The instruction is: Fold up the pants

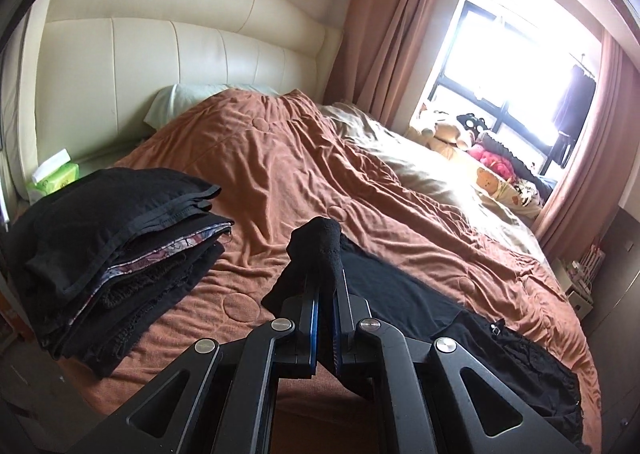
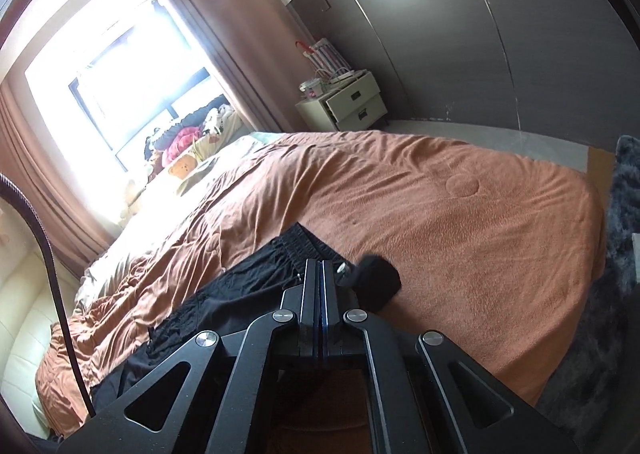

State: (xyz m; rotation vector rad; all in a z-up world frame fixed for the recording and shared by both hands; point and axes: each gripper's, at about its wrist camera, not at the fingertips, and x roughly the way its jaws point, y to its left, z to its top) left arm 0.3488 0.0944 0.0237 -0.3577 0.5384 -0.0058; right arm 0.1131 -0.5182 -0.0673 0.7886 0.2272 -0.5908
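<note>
Right, I have both claws clamped on the black pants (image 1: 420,294), one at each end. My left gripper (image 1: 326,274) has its jaws pressed together on a bunched corner of the dark fabric, which pokes up above the fingertips and drapes down over them. From there the pants run off to the right across the brown bedspread (image 1: 300,158), flat in the middle and more crumpled toward the far end near the bed's edge.

My right gripper (image 2: 320,274) is closed tight too, with the ribbed waistband pinched between its jaws; a small black lump of cloth and a bit of metal hardware sit just beside the right finger. The rest of the garment trails away to the lower left of that view over the bedspread.

On the left side of the bed I can see a stack of folded dark clothes (image 1: 108,242), with a patterned edge showing between the layers. A green tissue pack (image 1: 54,178) lies behind it, close to the cream padded headboard (image 1: 180,54). A pale pillow (image 1: 176,100) peeks out above the bedspread. Past the far side of the bed is a bright window (image 1: 520,54) with pink curtains and soft toys on the sill, and a small white nightstand (image 2: 344,102) stands by a dark wardrobe (image 2: 480,34)
</note>
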